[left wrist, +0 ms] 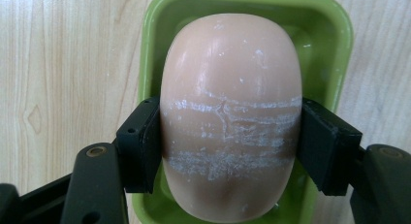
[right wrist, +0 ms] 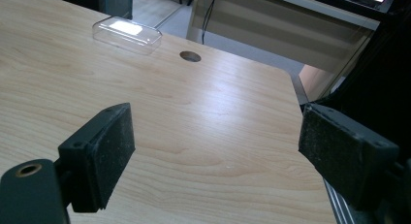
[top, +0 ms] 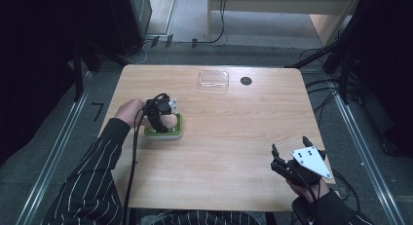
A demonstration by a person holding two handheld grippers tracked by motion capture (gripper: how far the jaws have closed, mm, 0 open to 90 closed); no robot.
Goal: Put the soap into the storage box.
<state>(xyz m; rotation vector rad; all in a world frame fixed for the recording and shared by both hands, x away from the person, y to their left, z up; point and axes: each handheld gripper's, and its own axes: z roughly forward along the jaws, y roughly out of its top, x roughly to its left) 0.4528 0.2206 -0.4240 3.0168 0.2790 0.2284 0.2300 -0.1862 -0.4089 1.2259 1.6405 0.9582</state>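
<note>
A peach-coloured oval soap bar [left wrist: 231,117] with white scrape marks sits in a green soap dish [left wrist: 329,44]. My left gripper [left wrist: 231,146] points down over it, shut on the soap, both pads pressed against its sides. In the high view the left gripper [top: 163,115] stands over the green dish [top: 179,130] at the table's left middle. My right gripper [top: 288,148] rests near the table's front right corner, its jaws wide apart with nothing between them; its pads [right wrist: 109,146] frame bare wood in the right gripper view.
A clear plastic lid [top: 213,80] lies at the back of the wooden table [top: 234,137], with a round cable hole [top: 246,81] beside it; both show in the right gripper view as the lid [right wrist: 127,34] and the hole [right wrist: 190,56]. The table's right edge is close to the right gripper.
</note>
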